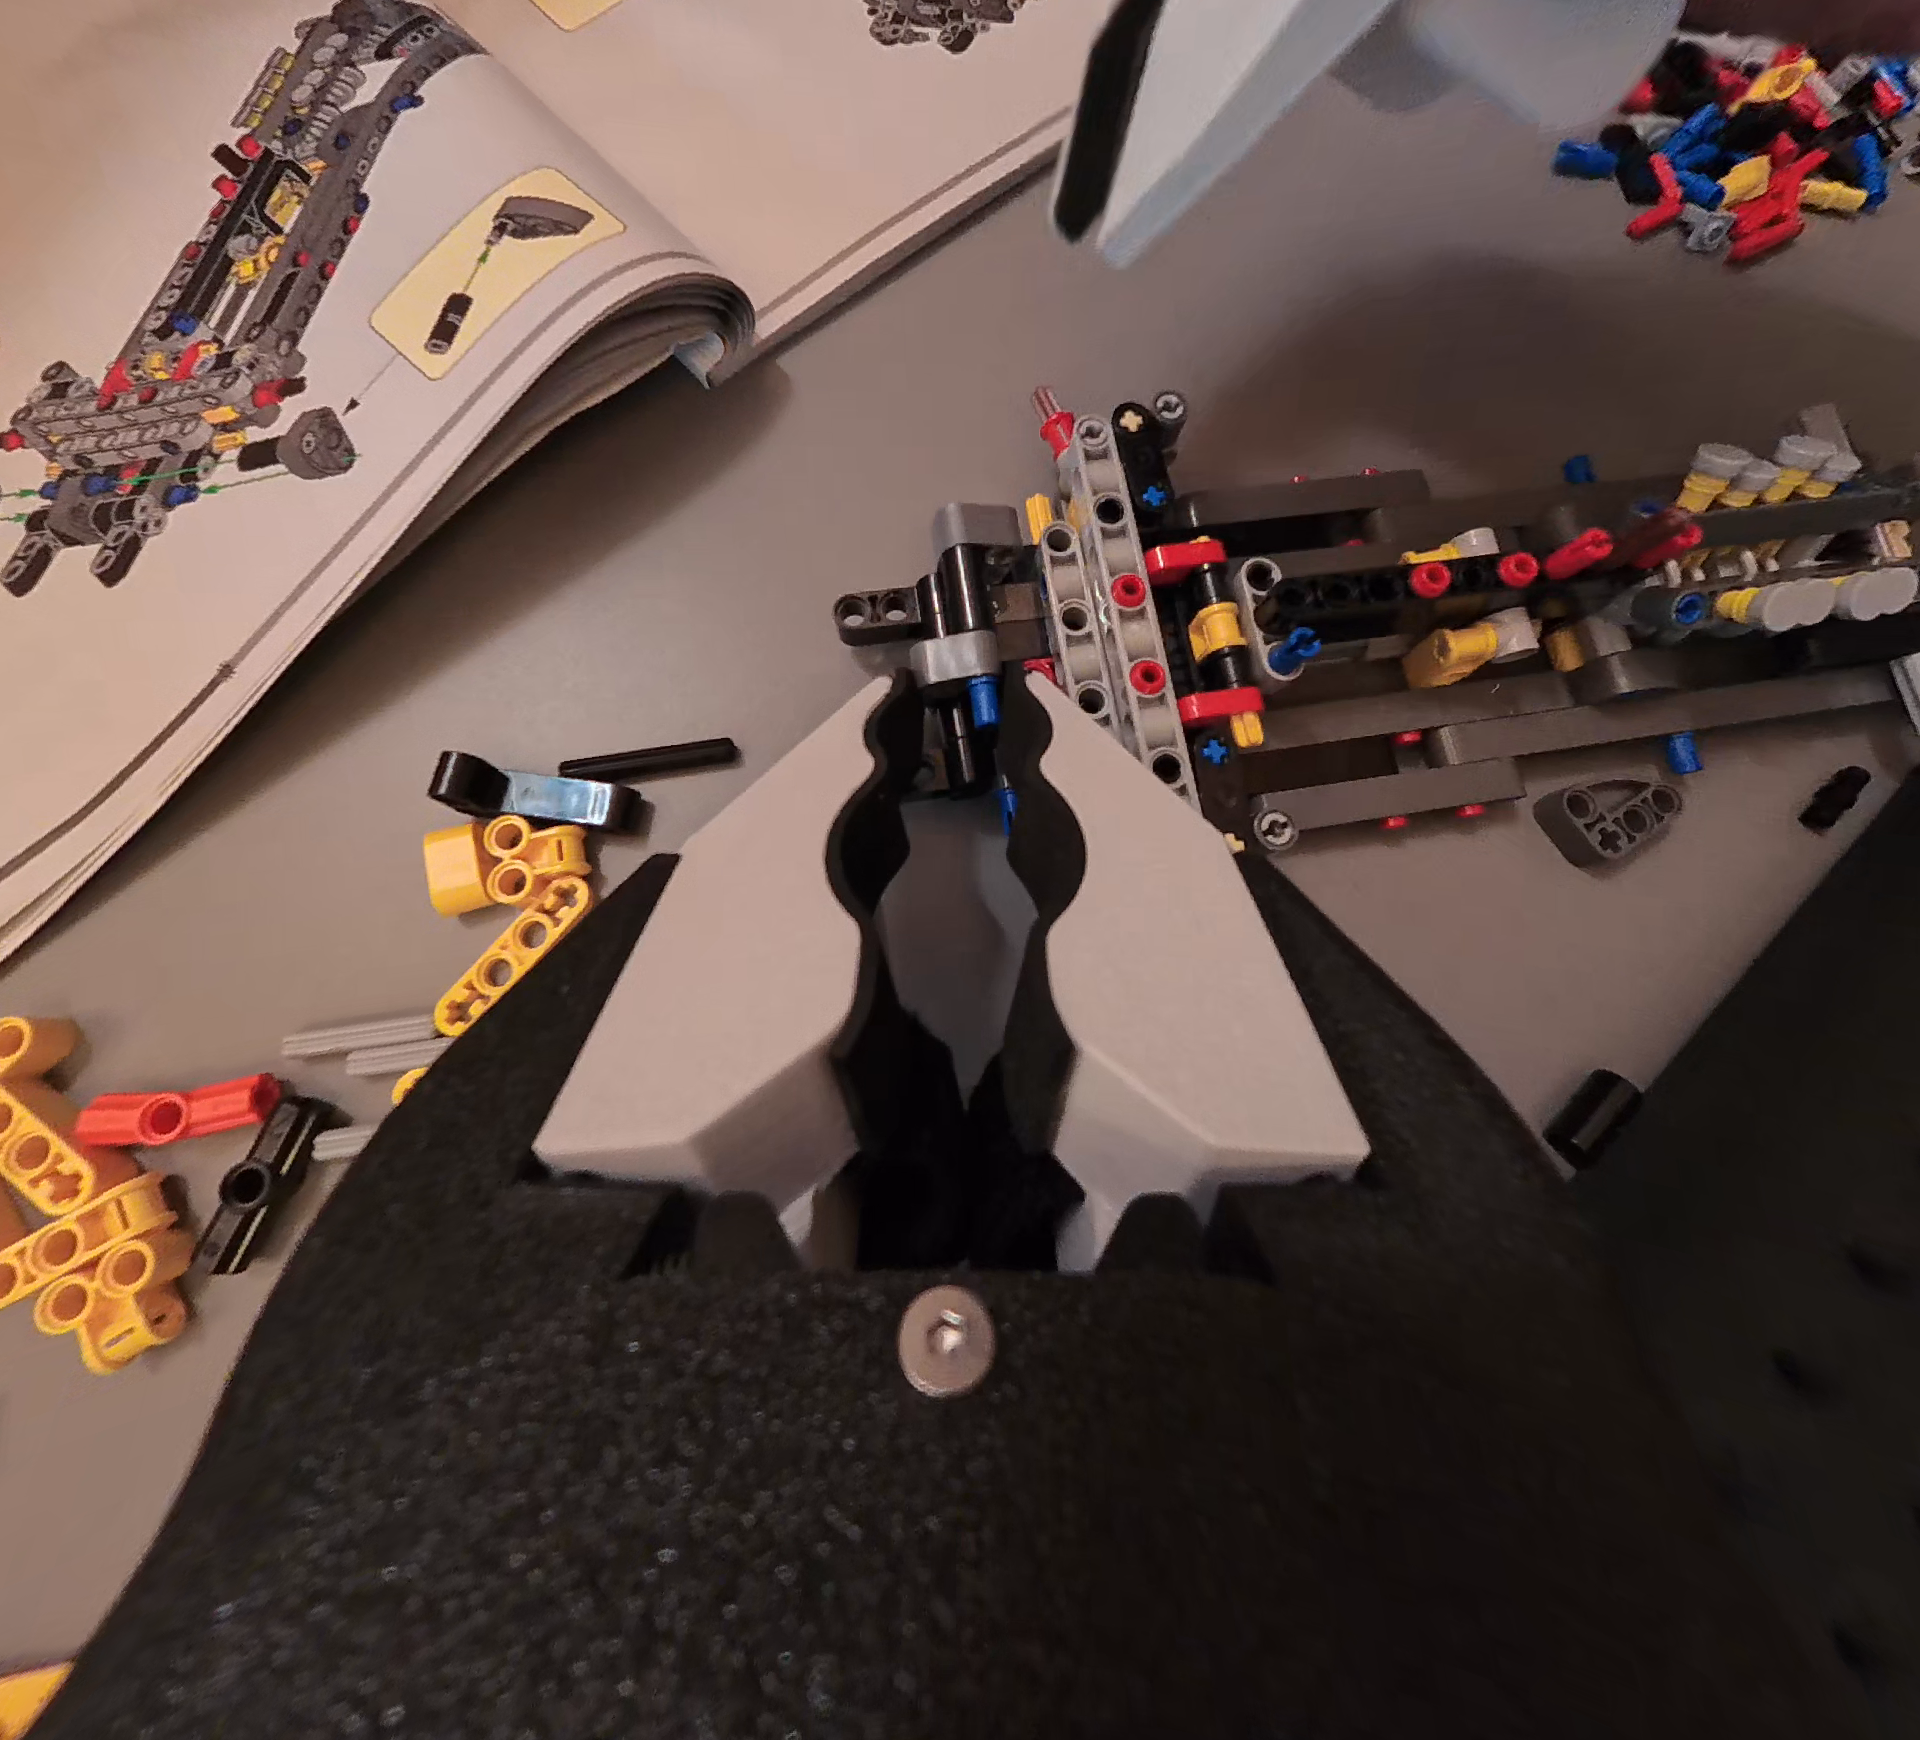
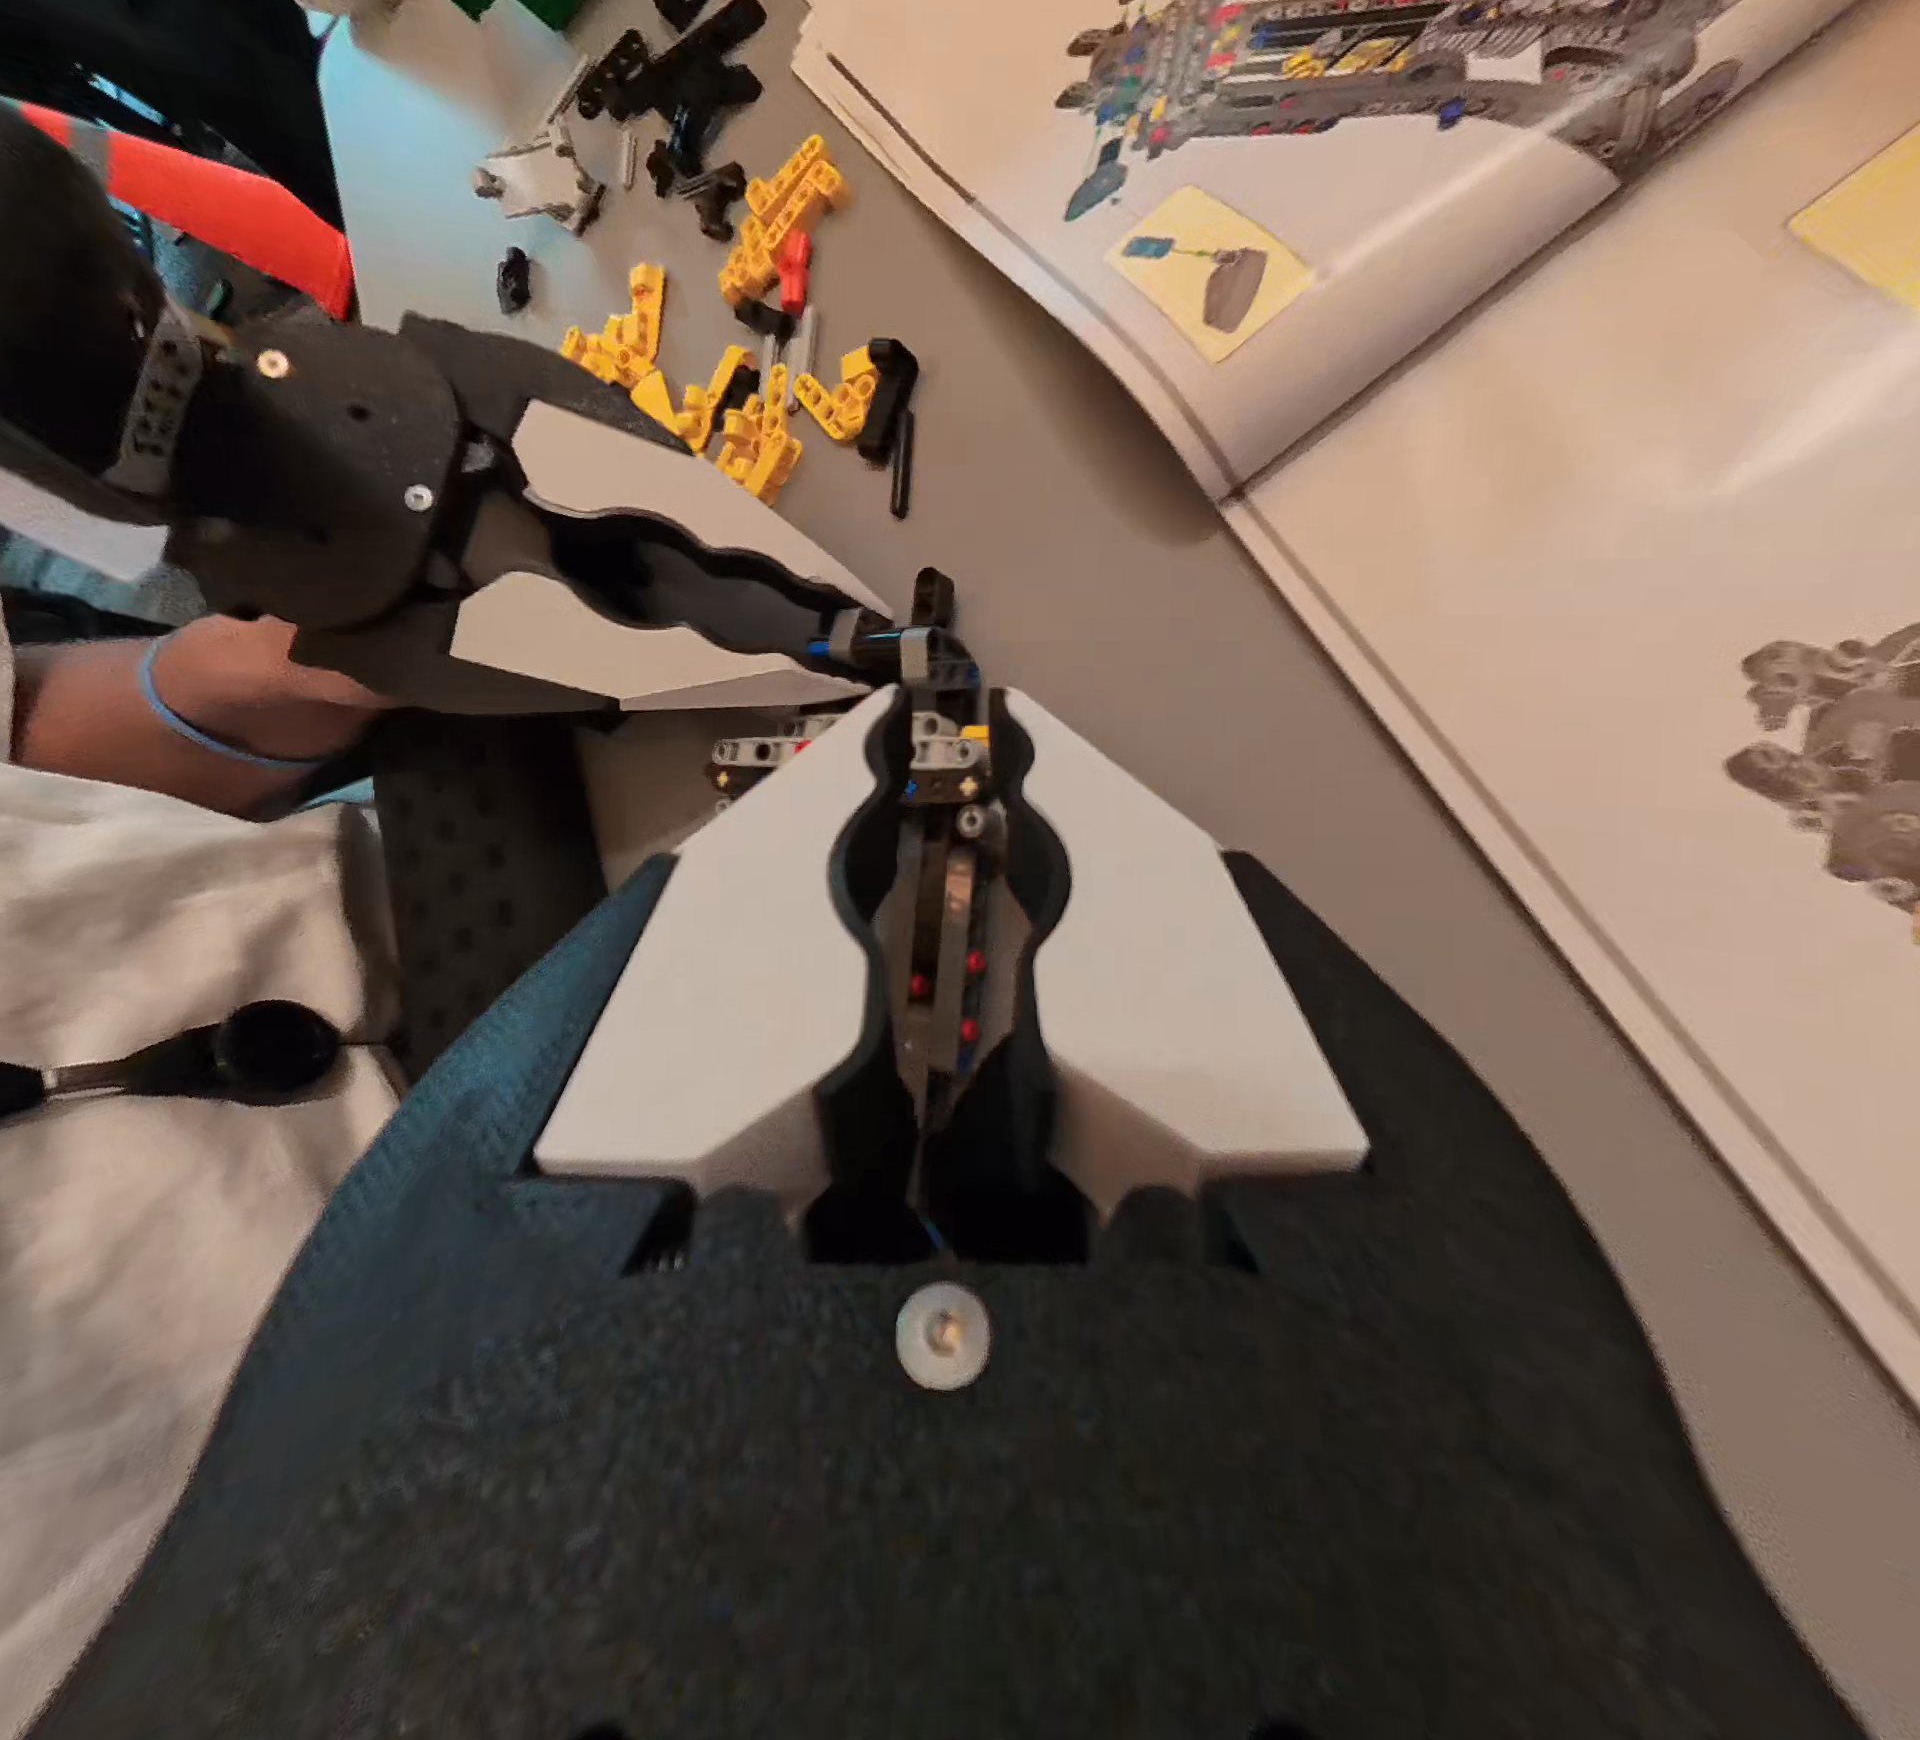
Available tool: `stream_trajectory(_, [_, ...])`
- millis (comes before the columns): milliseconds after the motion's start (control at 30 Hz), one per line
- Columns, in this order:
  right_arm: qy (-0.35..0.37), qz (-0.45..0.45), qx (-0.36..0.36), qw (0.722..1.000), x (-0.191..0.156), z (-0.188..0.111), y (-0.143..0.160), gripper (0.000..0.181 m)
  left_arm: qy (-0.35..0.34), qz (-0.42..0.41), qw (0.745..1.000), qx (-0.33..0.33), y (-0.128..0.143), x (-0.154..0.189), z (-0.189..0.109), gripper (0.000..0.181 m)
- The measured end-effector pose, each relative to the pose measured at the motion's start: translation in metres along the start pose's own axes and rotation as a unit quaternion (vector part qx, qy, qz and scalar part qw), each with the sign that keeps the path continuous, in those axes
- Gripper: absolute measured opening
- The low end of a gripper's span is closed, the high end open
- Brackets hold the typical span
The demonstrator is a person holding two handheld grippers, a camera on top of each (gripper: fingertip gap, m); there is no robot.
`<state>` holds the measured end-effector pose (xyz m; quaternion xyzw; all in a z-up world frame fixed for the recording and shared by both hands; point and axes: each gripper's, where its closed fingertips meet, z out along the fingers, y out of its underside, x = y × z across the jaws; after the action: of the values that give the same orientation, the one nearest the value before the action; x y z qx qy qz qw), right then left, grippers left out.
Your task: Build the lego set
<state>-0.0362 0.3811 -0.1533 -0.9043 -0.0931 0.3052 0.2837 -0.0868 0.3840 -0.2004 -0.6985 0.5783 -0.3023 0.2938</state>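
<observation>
Showing only leftward: mixed pin pile (image 1: 1756, 142).

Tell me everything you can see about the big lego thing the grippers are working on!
The lego model is a long, half-built frame of dark grey and black plastic beams, dotted with red, blue and yellow pins. Light grey holed beams cross its near end. It lies flat on the grey table, beside the open instruction book. The left gripper pinches a black-and-blue piece at its end; the right gripper straddles the frame.

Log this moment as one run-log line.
left tool: shut on black pin piece | right tool: shut on chassis | manual: open
</observation>
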Motion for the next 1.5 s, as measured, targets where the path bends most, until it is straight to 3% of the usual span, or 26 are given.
stream_trajectory(167, [0.063,-0.080,-0.043,0.994,-0.001,0.033,0.013,0.017,-0.001,0.002,1.000,0.000,0.000,0.000,0.000,0.013])
stream_trajectory(267, [0.049,-0.095,-0.065,0.992,-0.005,0.043,0.015,0.012,-0.004,0.003,1.000,-0.001,0.000,0.000,0.000,0.013])
stream_trajectory(767, [0.022,-0.090,-0.104,0.990,-0.005,0.047,0.018,0.008,-0.002,0.000,1.000,-0.006,0.002,0.000,0.001,0.012])
stream_trajectory(867, [0.041,-0.095,-0.076,0.992,-0.005,0.030,0.006,0.012,-0.007,-0.004,1.000,0.004,-0.001,-0.001,0.000,0.012])
stream_trajectory(933, [0.053,-0.079,-0.037,0.995,-0.007,0.000,0.003,0.033,-0.016,-0.016,1.000,0.010,-0.003,-0.005,-0.002,0.012])
stream_trajectory(1067, [0.047,-0.027,0.000,0.999,-0.027,-0.045,0.044,0.040,-0.027,-0.070,0.997,0.035,-0.011,-0.015,-0.009,0.012])
stream_trajectory(1167, [0.091,-0.040,0.012,0.995,-0.042,-0.048,0.072,0.044,-0.056,-0.127,0.989,0.042,-0.012,-0.029,-0.013,0.012])
stream_trajectory(1267, [0.186,-0.087,0.015,0.979,-0.038,-0.037,0.078,0.043,-0.084,-0.156,0.983,0.044,-0.012,-0.037,-0.015,0.012])
stream_trajectory(1367, [0.231,-0.106,0.001,0.967,-0.023,-0.022,0.078,0.041,-0.105,-0.161,0.980,0.046,-0.015,-0.038,-0.016,0.012])
stream_trajectory(1500, [0.252,-0.114,0.005,0.961,-0.001,-0.024,0.071,0.019,-0.127,-0.155,0.979,0.041,-0.015,-0.037,-0.019,0.012])
